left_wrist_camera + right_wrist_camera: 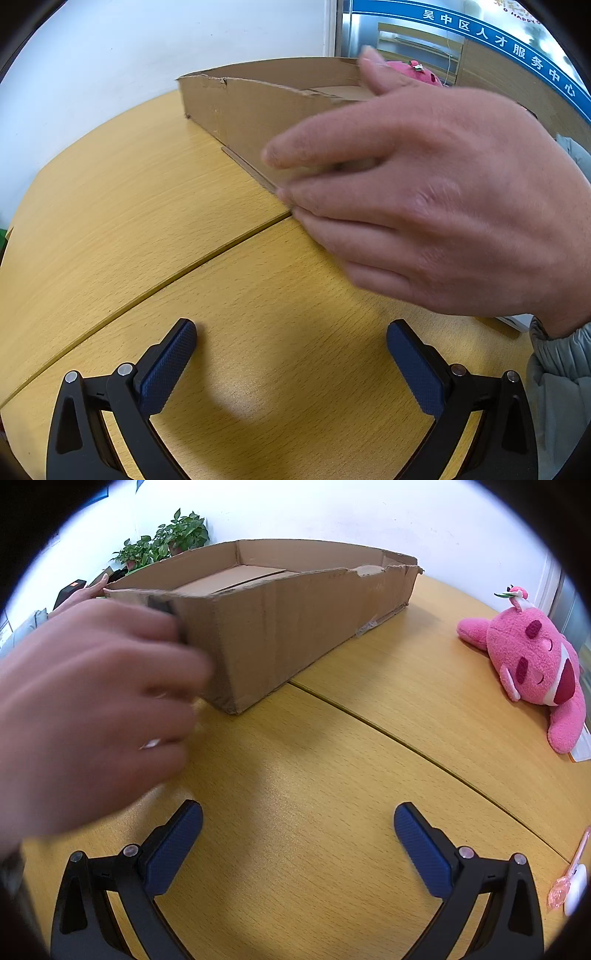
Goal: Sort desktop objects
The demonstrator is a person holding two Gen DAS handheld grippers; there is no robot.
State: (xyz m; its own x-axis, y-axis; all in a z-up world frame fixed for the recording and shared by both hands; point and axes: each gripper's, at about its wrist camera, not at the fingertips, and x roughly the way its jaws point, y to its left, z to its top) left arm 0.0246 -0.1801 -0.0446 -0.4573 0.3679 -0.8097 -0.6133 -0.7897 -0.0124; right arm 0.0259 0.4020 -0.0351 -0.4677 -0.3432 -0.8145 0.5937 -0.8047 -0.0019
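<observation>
Yellow wood tabletop [332, 775] fills both views. Left gripper [291, 354] and right gripper [298, 836] hover low over it, jaws spread wide, nothing between them. A bare hand [424, 206] reaches across, fingers curled against the cardboard box [288, 627] near its corner. Pink plush toy [532, 664] lies on the table, well apart to the right.

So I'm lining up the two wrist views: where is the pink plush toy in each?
Left wrist: pink plush toy at top, mostly hidden behind the hand.
Right wrist: fully visible at right, lying on the table.
Shared landmark: the cardboard box.
</observation>
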